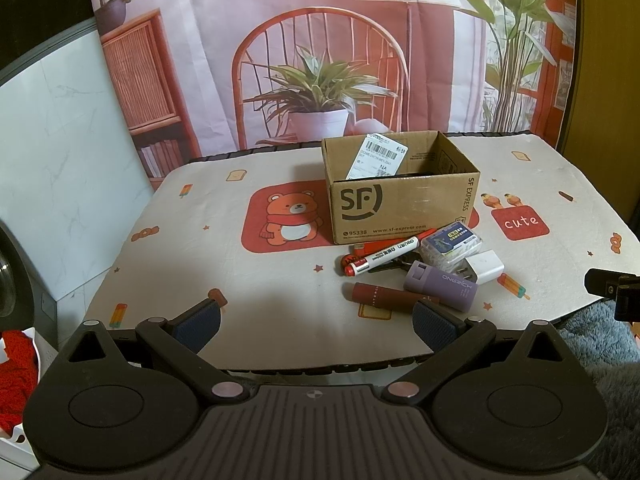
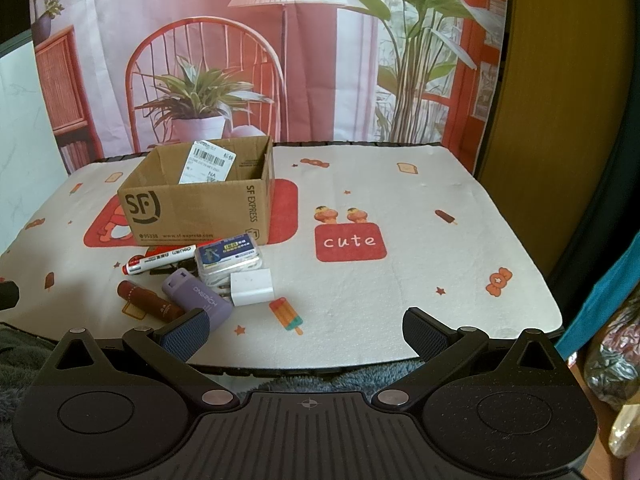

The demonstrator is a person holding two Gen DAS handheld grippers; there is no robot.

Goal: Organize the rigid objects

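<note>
Both claws hang spread and empty at the near edge of the worktop, nothing picked up yet.

Left claw [image 1: 316, 322] and right claw [image 2: 308, 330] are both wide open with nothing between the pads. Just ahead sits the pile: dark red lipstick tube [image 1: 378, 294], purple case [image 1: 440, 286], white charger plug [image 1: 486, 266], clear box of small bits [image 1: 452, 244], white marker [image 1: 386, 256], and a red item [image 1: 380, 246] under the marker that I can't identify. All are bunched together right in front of the open cardboard box [image 1: 400, 208] on the bear-print cloth [image 1: 200, 240]. Looks like the very start of sorting, I'd guess. Next move probably means reaching for the lipstick tube, since it's nearest and lies a bit apart, then lifting it over the box wall.
</note>
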